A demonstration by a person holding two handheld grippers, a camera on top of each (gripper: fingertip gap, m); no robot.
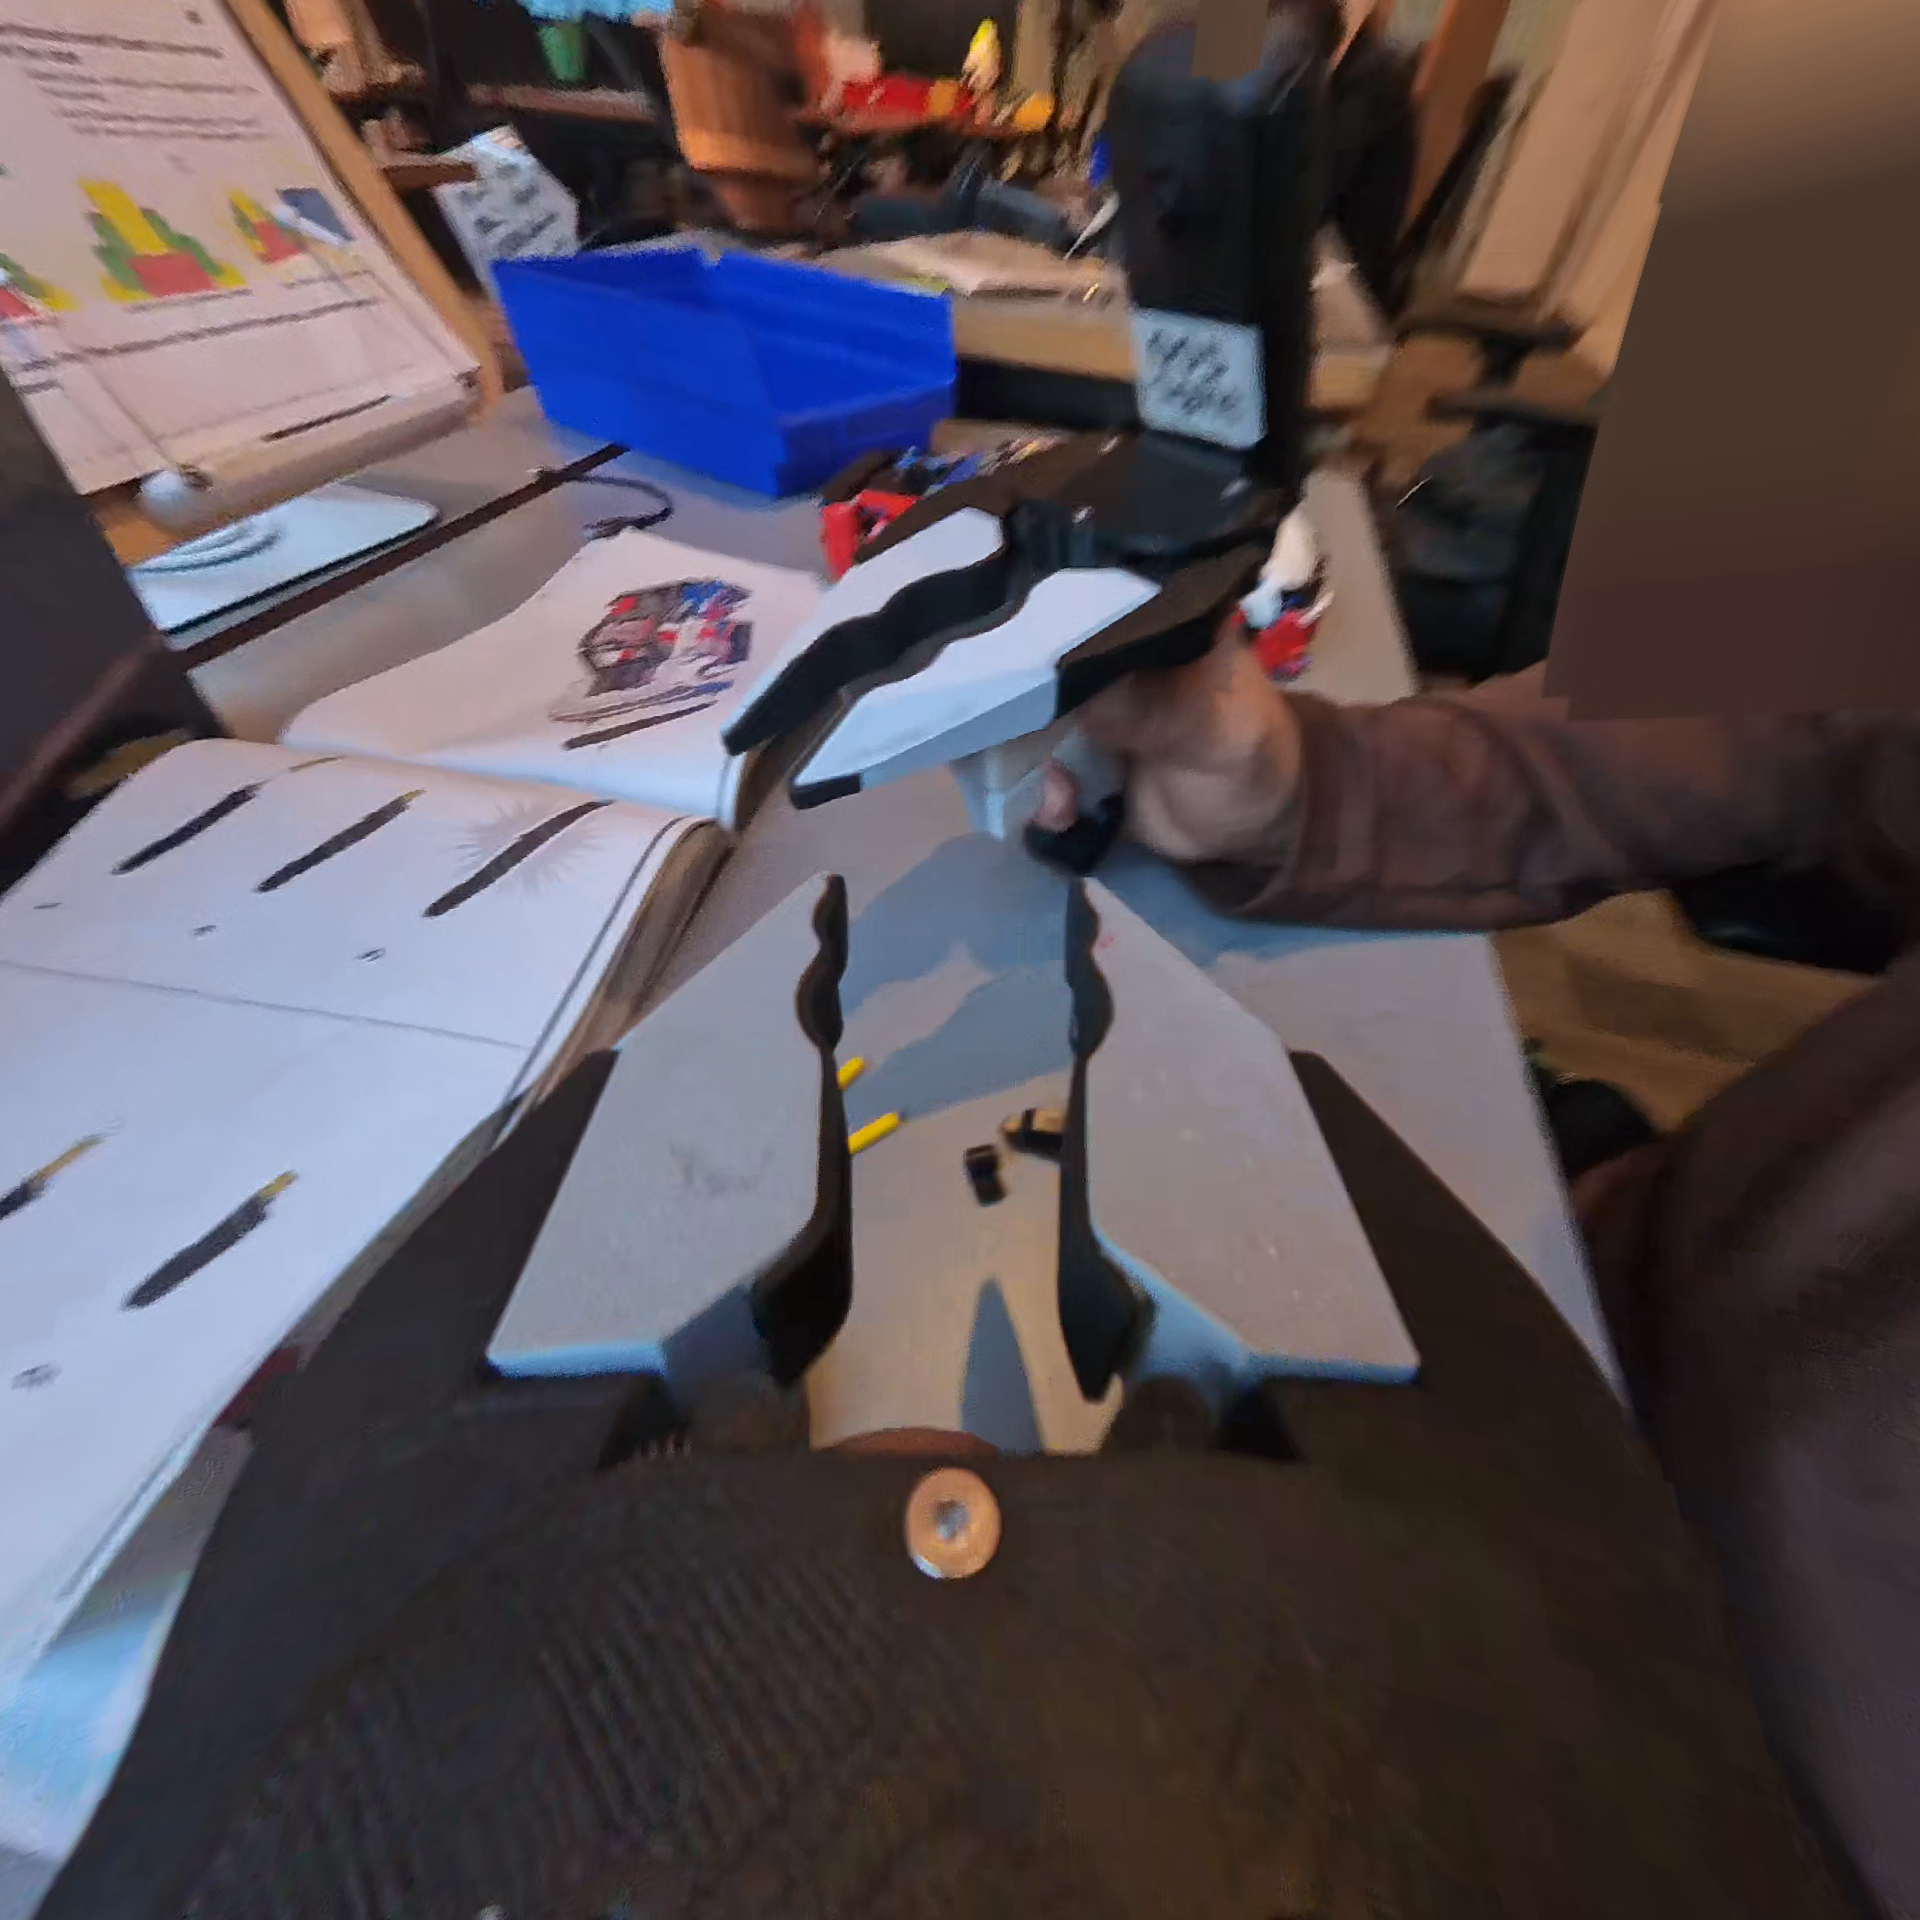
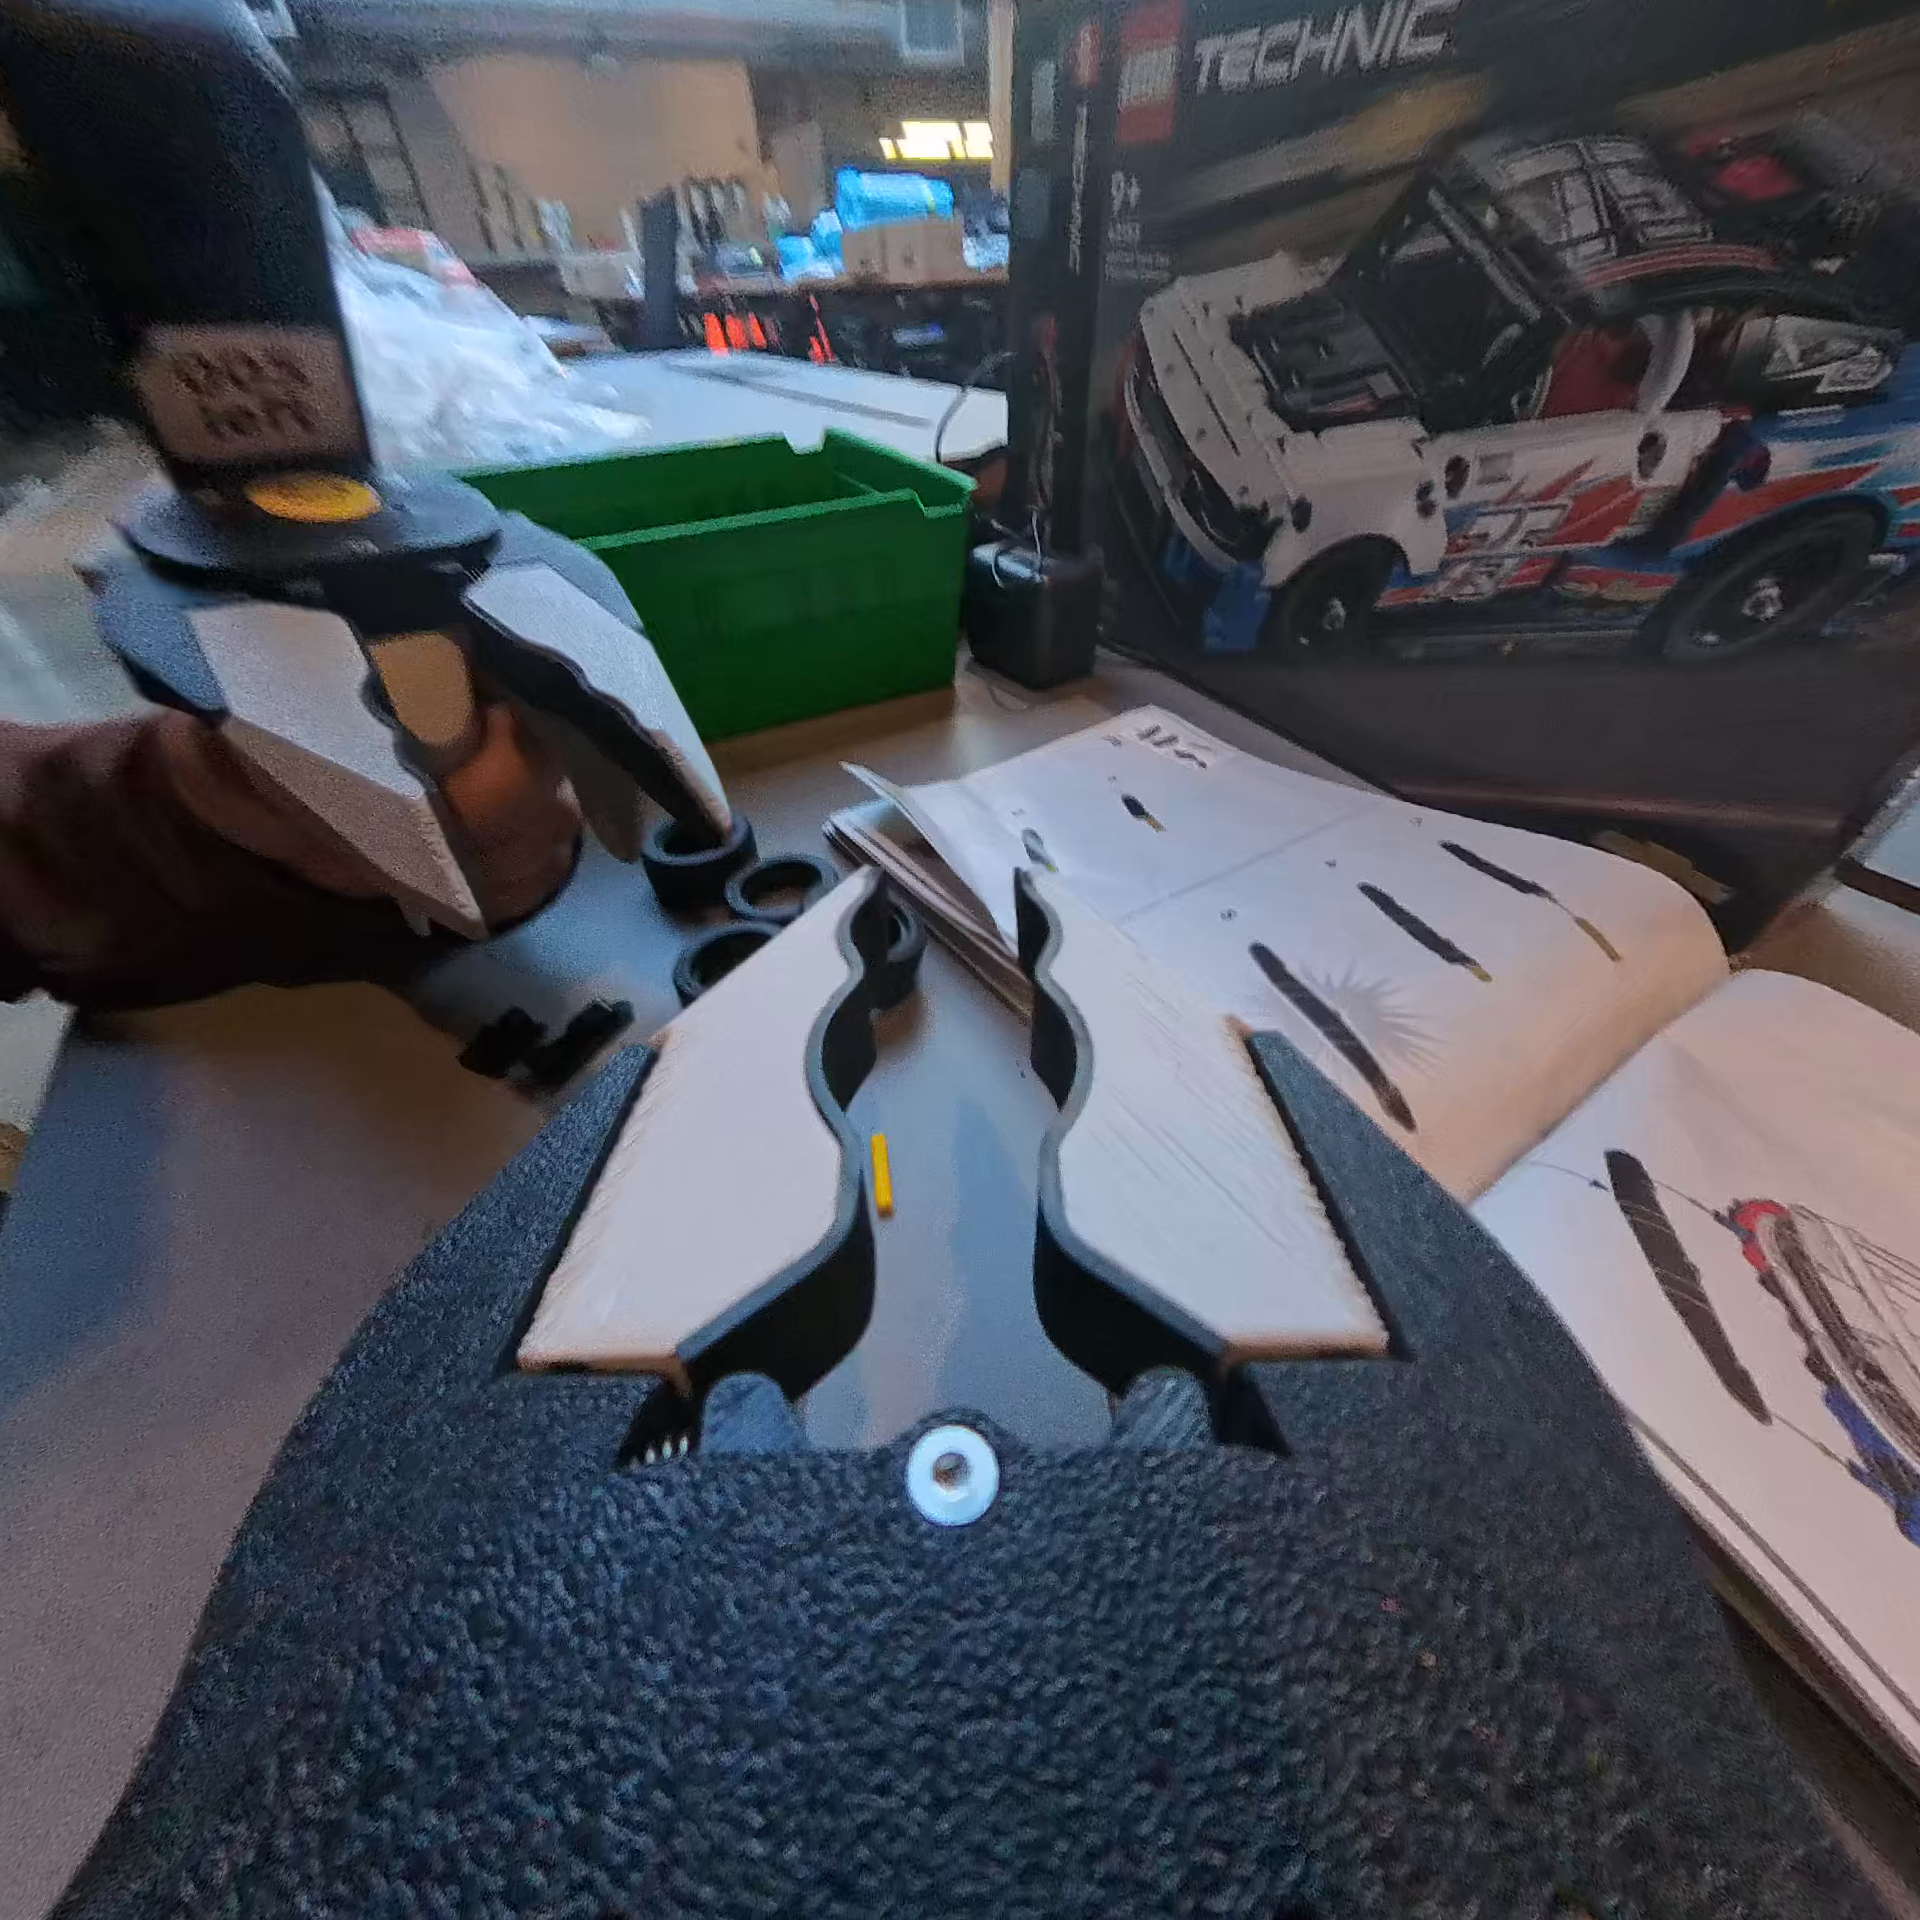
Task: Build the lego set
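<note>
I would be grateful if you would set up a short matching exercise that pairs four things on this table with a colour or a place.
Things:
1. storage bin
2. tyres
3. small pin
4. set's box

Descriptions:
A. yellow, lying on the table between the right tool's fingers in the right wrist view
B. standing upright behind the open instruction booklet
C. green
D. black, grouped on the table under the left tool

Pairs: 1-C, 2-D, 3-A, 4-B
</note>
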